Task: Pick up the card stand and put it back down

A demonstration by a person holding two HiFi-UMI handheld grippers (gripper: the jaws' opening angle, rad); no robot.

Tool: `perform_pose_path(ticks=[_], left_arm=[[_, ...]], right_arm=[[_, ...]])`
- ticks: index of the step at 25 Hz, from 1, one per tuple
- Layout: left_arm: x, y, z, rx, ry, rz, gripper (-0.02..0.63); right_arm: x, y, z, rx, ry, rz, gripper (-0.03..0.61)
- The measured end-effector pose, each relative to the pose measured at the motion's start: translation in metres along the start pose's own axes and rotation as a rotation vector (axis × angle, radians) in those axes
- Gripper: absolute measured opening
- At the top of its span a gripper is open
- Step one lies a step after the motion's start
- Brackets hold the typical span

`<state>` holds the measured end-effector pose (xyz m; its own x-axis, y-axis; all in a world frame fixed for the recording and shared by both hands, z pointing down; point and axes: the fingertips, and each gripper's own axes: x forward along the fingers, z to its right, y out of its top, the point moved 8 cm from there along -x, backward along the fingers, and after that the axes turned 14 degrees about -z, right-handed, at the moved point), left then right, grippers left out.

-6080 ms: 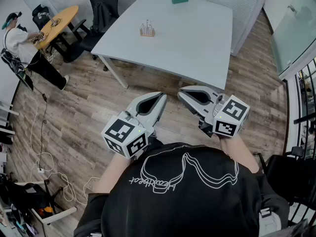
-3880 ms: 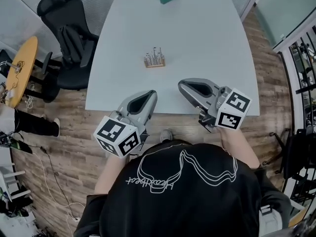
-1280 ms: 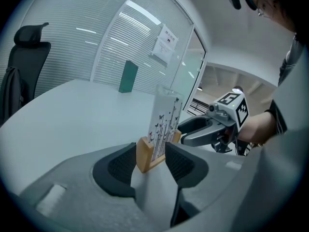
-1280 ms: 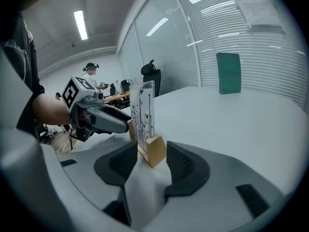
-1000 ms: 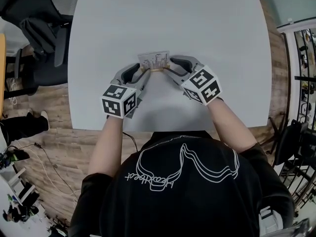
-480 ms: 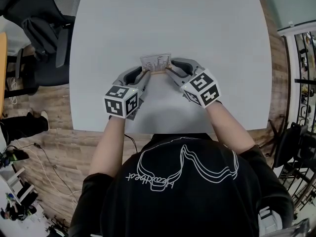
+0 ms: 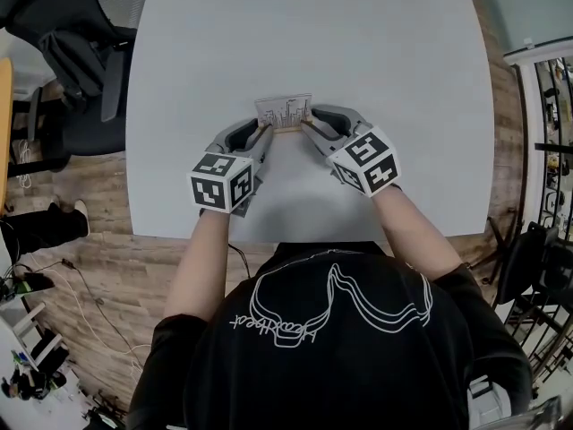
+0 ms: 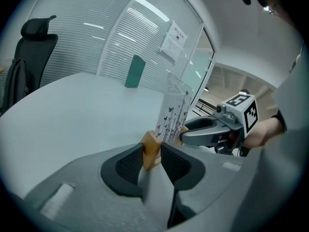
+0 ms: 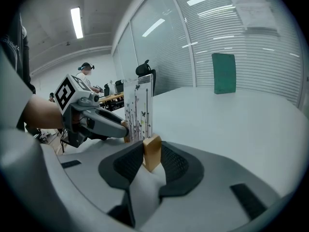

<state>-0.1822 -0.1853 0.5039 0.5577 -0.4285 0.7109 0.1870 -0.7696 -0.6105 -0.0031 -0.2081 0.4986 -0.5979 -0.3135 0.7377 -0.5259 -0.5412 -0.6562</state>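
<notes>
The card stand (image 7: 284, 113) is a short wooden base holding an upright clear card printed with small dark figures, in the middle of the white table (image 7: 358, 43). My left gripper (image 7: 262, 133) holds the base's left end, my right gripper (image 7: 307, 126) its right end. In the left gripper view the wooden end (image 8: 151, 148) sits between my closing jaws, both pads against it. The right gripper view shows the other wooden end (image 9: 152, 151) likewise pressed between closing pads. The card (image 9: 139, 109) stands upright between the two grippers.
A green box (image 8: 134, 72) stands at the table's far edge. A black office chair (image 7: 63, 52) is at the table's left side. The person's body is against the near table edge. Another person (image 9: 87, 76) works at a far desk.
The person walked up to the table and brought both grippers to the stand. Over the last second both pairs of jaws narrowed onto the base's ends; the stand barely moved.
</notes>
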Motion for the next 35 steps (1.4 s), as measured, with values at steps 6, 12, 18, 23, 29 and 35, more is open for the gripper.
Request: perform_pose_path(ticks=[6,12,18,23,29,35], left_arm=[[-0.003,0.002,0.0,-0.002,0.008,-0.003,0.12],[-0.01,0.005,0.005,-0.012,0.009,0.012,0.12],[-0.03,0.009,0.014,0.021,0.009,0.027,0.12],[-0.053,0.01,0.031,0.044,0.007,0.039,0.12],[-0.088,0.011,0.052,0.052,0.004,0.08,0.12],[-0.123,0.011,0.089,0.103,-0.007,0.113,0.12]], right_arm=[[0.0,0.001,-0.002,0.019,-0.018,0.004,0.112],[-0.009,0.006,-0.006,0.021,-0.028,0.023,0.109],[-0.025,0.014,-0.018,0.015,-0.033,0.05,0.109],[-0.048,0.019,-0.034,0.004,-0.041,0.089,0.109],[-0.076,0.021,-0.057,0.047,-0.035,0.147,0.107],[-0.122,0.021,-0.082,0.026,-0.05,0.206,0.107]])
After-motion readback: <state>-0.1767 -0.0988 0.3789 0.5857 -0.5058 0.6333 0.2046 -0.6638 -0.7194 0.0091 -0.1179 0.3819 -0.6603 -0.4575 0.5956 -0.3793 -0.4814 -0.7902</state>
